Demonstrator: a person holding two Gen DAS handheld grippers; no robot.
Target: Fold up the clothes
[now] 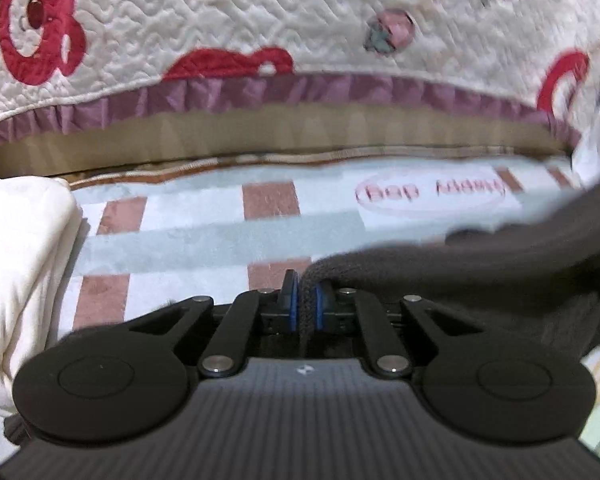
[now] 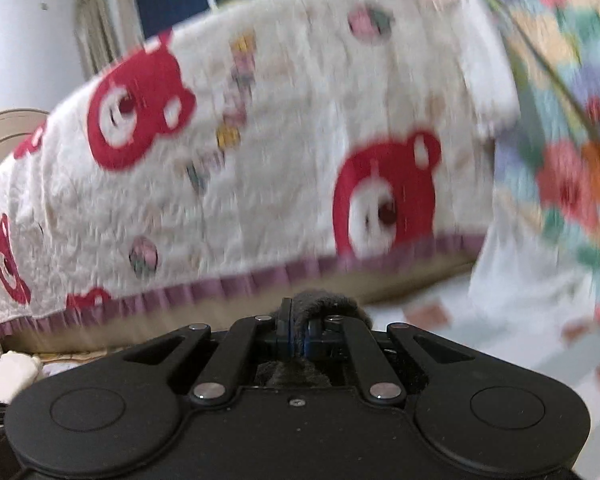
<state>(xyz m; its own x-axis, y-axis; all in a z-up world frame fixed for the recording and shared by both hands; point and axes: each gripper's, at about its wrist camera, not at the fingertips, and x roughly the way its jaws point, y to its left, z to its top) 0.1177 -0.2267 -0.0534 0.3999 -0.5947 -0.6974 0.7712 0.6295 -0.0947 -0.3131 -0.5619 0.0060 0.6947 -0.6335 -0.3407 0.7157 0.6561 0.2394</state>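
Dark grey knit garment (image 1: pixel 480 276) is pinched in my left gripper (image 1: pixel 303 300) and also in my right gripper (image 2: pixel 296 330) (both closed on its edge), above the checked blanket (image 1: pixel 204 236).

Both wrist views close over bedding, facing the shared bear quilt (image 1: pixel 260 12).

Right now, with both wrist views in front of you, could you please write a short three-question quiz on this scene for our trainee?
1. True or false: the left tongs are shut on the dark grey knitted garment.
2. What colour are the bear faces on the white quilted blanket?
3. Which lies left of the left tongs: (a) a cream-white folded cloth, (b) a green bottle, (c) a metal bowl?

Key: 1 true; 2 red; 3 a.
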